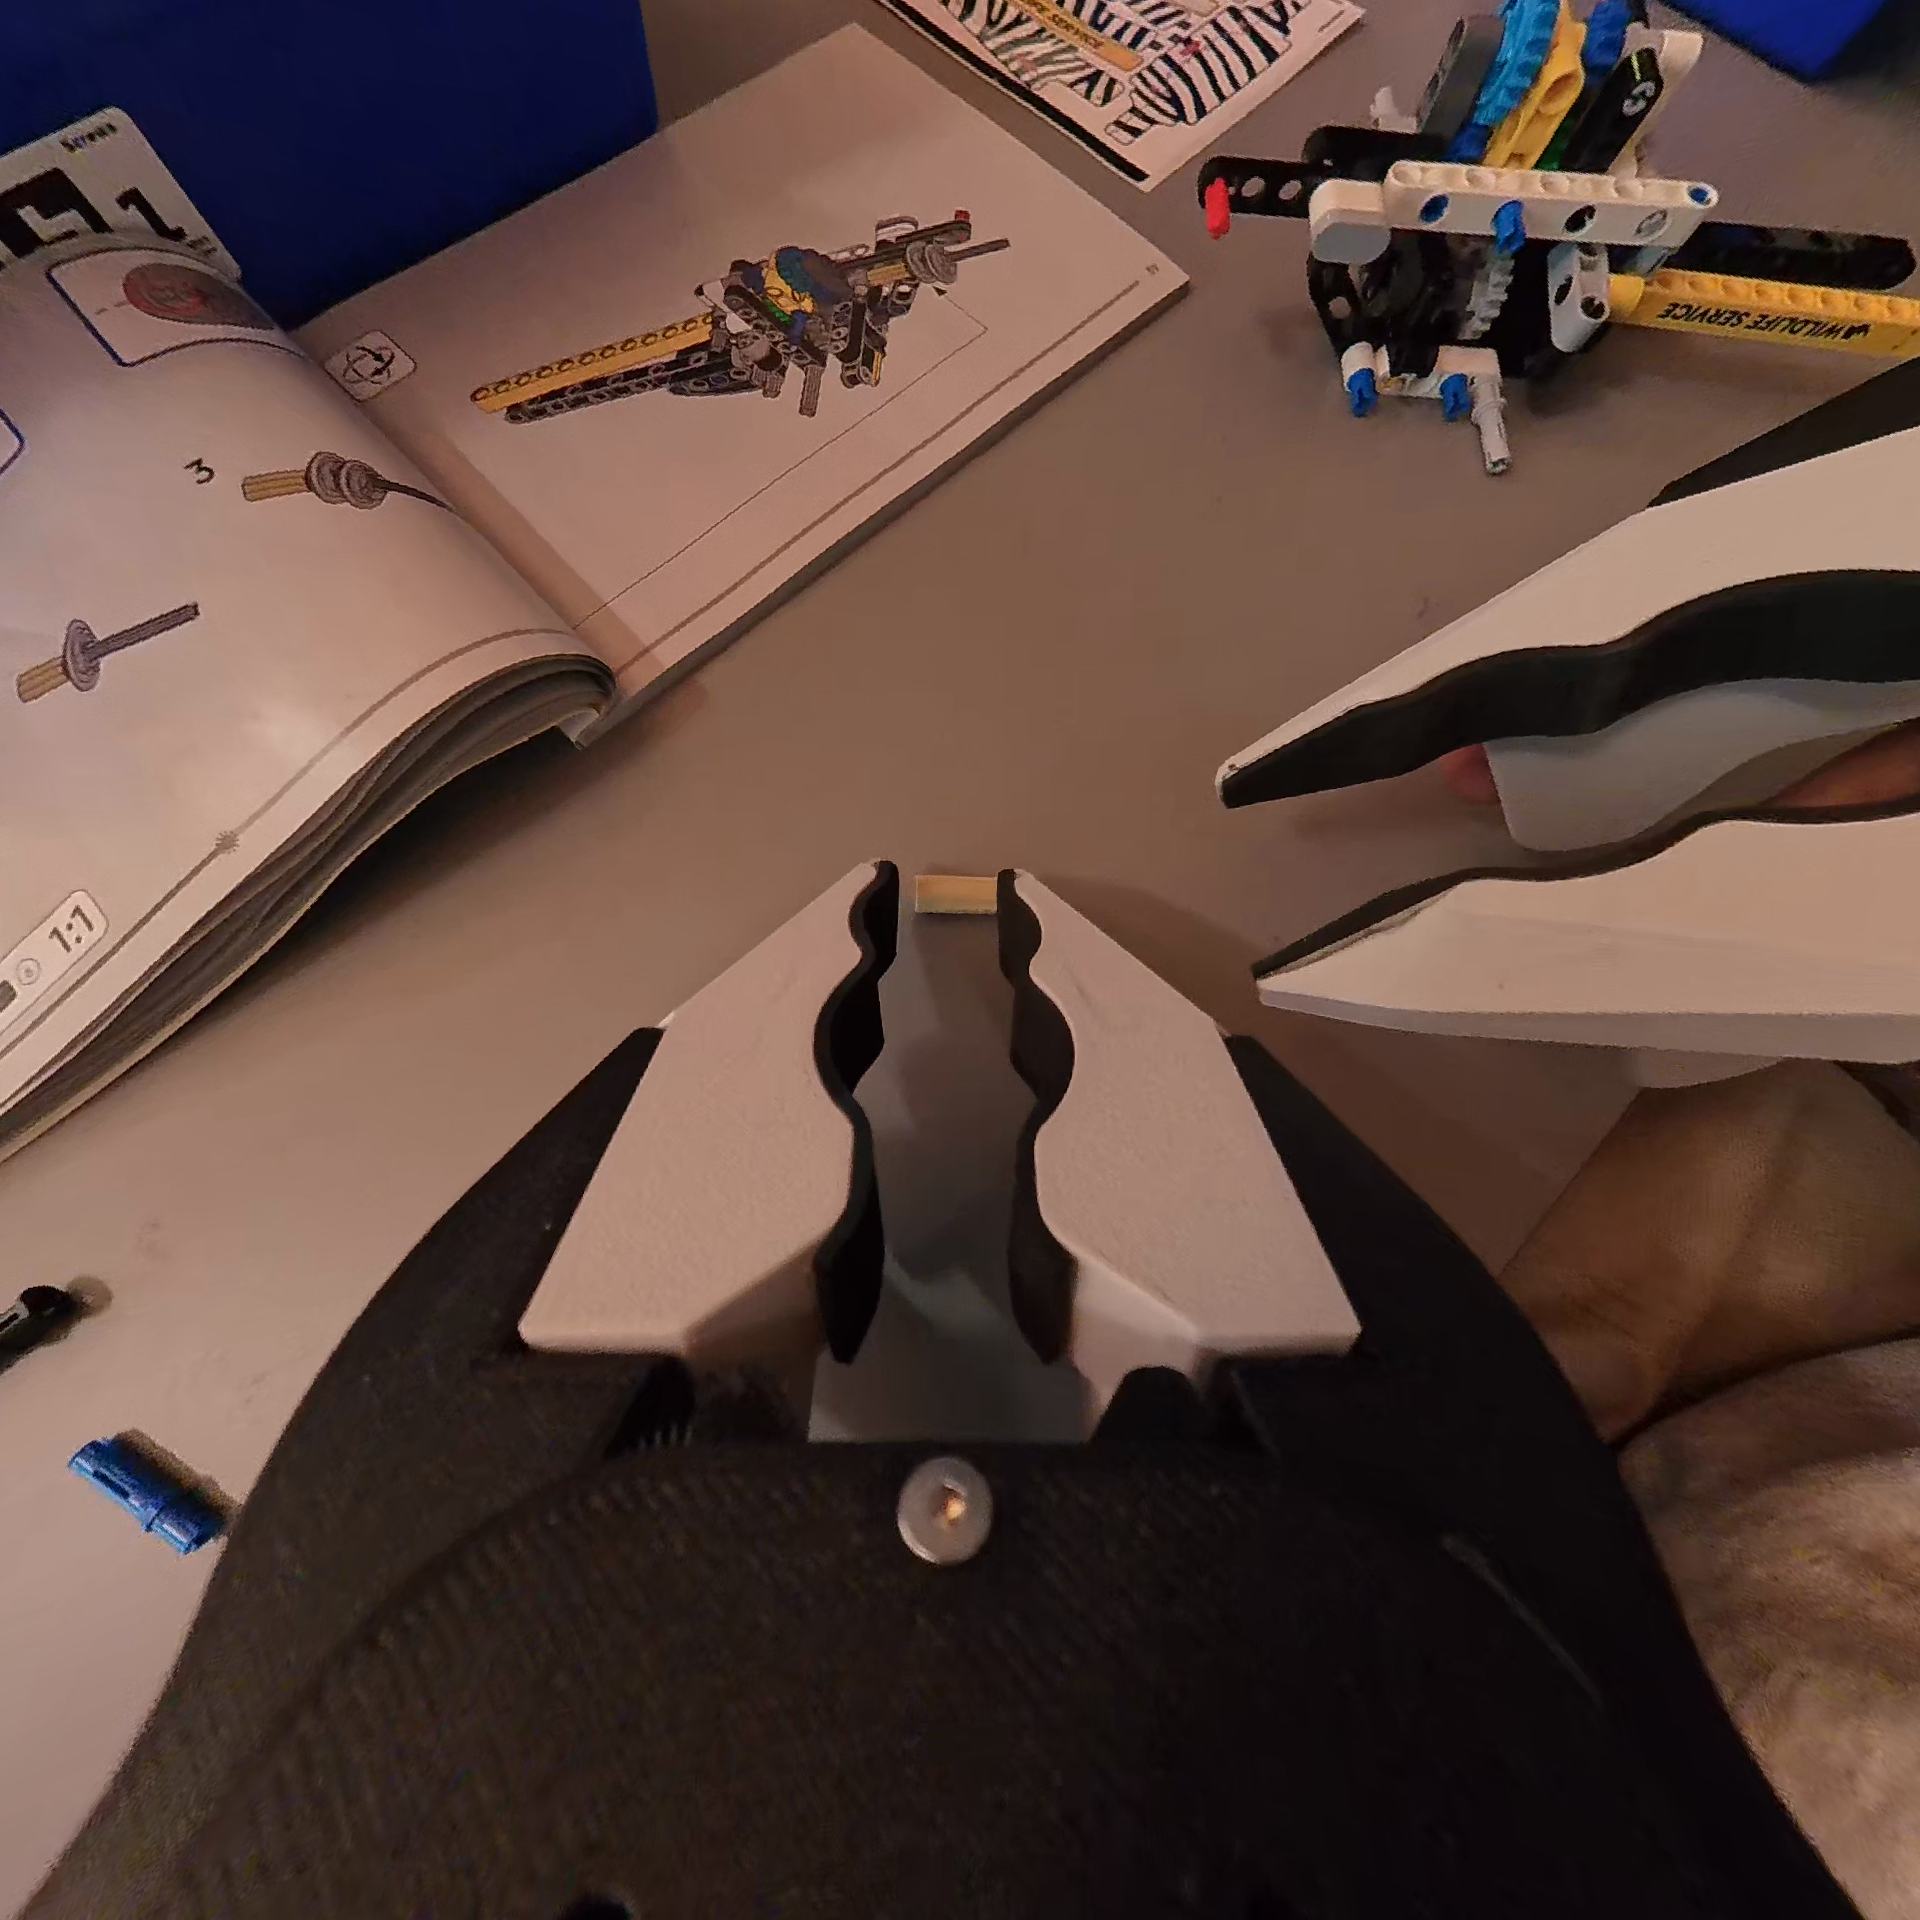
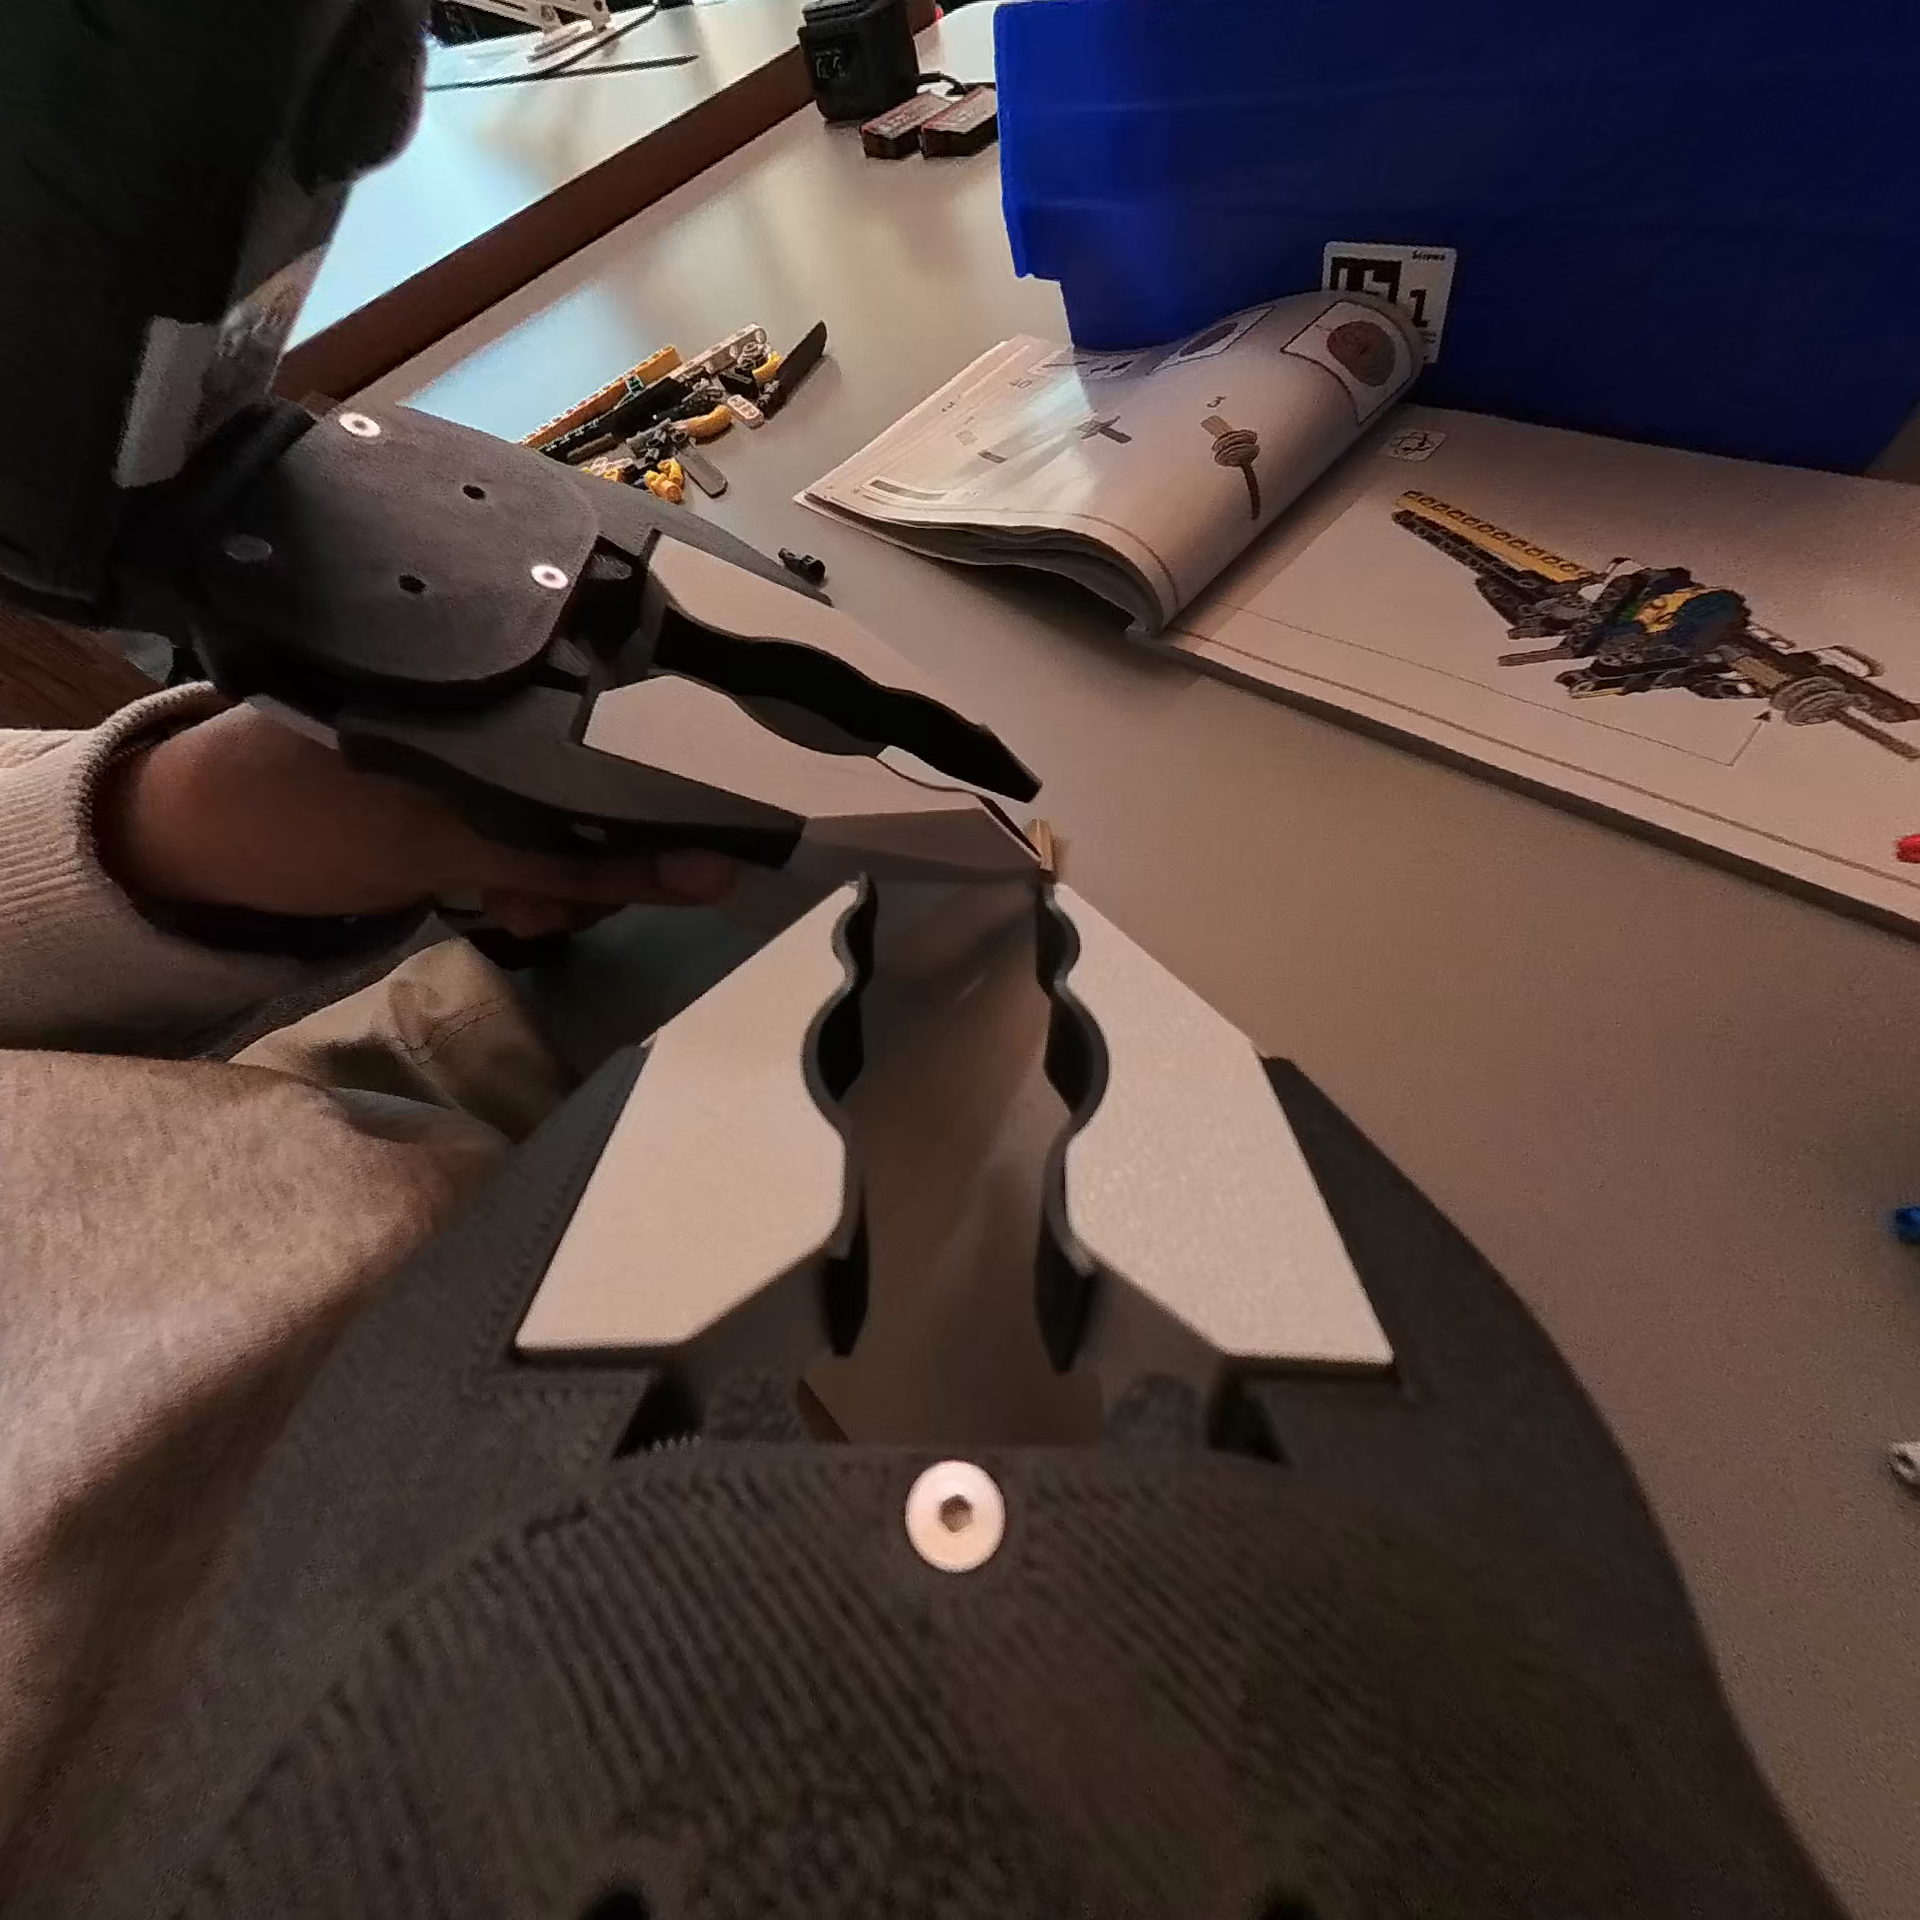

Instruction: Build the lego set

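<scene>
A small tan Lego piece (image 1: 956,894) lies on the grey table between the fingertips of my left gripper (image 1: 948,883). The jaws stand narrowly apart around it, with a thin gap showing on its left side. In the right wrist view the left gripper (image 2: 1037,826) comes in from the left with the tan piece (image 2: 1045,847) at its tips. My right gripper (image 2: 954,888) is open and empty, its tips close to the tan piece; it also shows in the left wrist view (image 1: 1242,878). The part-built model (image 1: 1507,239) sits at the far right.
An open instruction booklet (image 1: 520,468) lies to the left (image 2: 1195,499), against a blue bin (image 2: 1455,156). A sticker sheet (image 1: 1122,73) lies at the back. A blue pin (image 1: 145,1491) and a black pin (image 1: 31,1314) lie near left. Loose parts (image 2: 675,405) are piled farther off. There is about 5 cm between the tips of the two grippers.
</scene>
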A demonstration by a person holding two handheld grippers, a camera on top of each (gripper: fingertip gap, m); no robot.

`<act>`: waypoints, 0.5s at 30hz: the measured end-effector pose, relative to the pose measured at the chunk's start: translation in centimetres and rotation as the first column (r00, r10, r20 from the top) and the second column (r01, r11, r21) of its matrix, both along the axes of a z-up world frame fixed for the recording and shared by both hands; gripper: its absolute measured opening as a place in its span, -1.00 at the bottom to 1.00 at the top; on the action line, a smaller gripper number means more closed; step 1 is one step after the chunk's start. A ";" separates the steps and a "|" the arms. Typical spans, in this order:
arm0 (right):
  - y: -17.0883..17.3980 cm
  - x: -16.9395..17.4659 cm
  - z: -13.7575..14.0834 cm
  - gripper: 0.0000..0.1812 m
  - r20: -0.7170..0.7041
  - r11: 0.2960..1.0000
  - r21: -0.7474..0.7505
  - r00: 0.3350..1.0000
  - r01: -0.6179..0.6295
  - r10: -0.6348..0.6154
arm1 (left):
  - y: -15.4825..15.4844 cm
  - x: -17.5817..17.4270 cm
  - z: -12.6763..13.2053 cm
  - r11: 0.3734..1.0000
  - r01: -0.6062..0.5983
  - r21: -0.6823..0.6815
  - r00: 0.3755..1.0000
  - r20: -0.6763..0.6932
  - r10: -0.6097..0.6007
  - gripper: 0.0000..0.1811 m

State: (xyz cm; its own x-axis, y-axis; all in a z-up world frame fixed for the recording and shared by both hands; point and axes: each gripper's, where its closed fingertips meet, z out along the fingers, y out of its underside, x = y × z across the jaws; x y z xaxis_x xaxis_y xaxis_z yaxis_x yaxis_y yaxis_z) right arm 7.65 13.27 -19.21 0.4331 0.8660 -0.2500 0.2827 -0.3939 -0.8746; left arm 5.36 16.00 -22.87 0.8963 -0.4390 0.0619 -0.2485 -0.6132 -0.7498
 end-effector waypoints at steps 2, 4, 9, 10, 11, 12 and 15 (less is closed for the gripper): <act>0.0 0.0 -0.1 -0.66 0.003 1.000 -0.001 1.000 -0.001 0.001 | 0.0 -0.2 0.2 1.000 -0.010 0.001 1.000 0.020 0.010 -0.81; -0.1 -0.1 -0.1 -0.66 0.005 1.000 0.000 1.000 -0.004 0.004 | 0.0 -0.3 0.3 1.000 -0.017 -0.002 0.999 0.043 0.017 -0.80; -0.1 -0.2 -0.2 -0.66 0.011 1.000 0.001 1.000 -0.007 0.007 | 0.1 -0.8 0.7 0.999 -0.039 0.010 0.997 0.069 0.038 -0.80; -0.1 -0.2 -0.3 -0.66 0.012 1.000 0.001 1.000 -0.007 0.007 | 0.2 -0.9 0.8 0.999 -0.042 0.013 0.996 0.073 0.041 -0.80; -0.1 -0.2 -0.3 -0.66 0.012 1.000 0.002 1.000 -0.006 0.006 | 0.2 -1.0 0.8 0.999 -0.044 0.014 0.996 0.075 0.043 -0.80; -0.1 -0.2 -0.3 -0.66 0.013 1.000 0.002 1.000 -0.006 0.006 | 0.2 -1.1 0.8 0.999 -0.047 0.015 0.996 0.075 0.046 -0.80; -0.1 -0.2 -0.3 -0.66 0.017 1.000 0.003 1.000 -0.007 0.007 | 0.3 -1.2 0.8 0.998 -0.054 0.024 0.995 0.087 0.052 -0.81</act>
State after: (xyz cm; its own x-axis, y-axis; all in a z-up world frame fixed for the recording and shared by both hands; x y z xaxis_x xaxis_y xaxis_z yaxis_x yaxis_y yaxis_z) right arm 7.44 13.13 -19.55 0.4313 0.8698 -0.2396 0.3003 -0.3888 -0.8710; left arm 4.11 16.29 -22.04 0.9103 -0.3934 0.1287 -0.1500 -0.6033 -0.7833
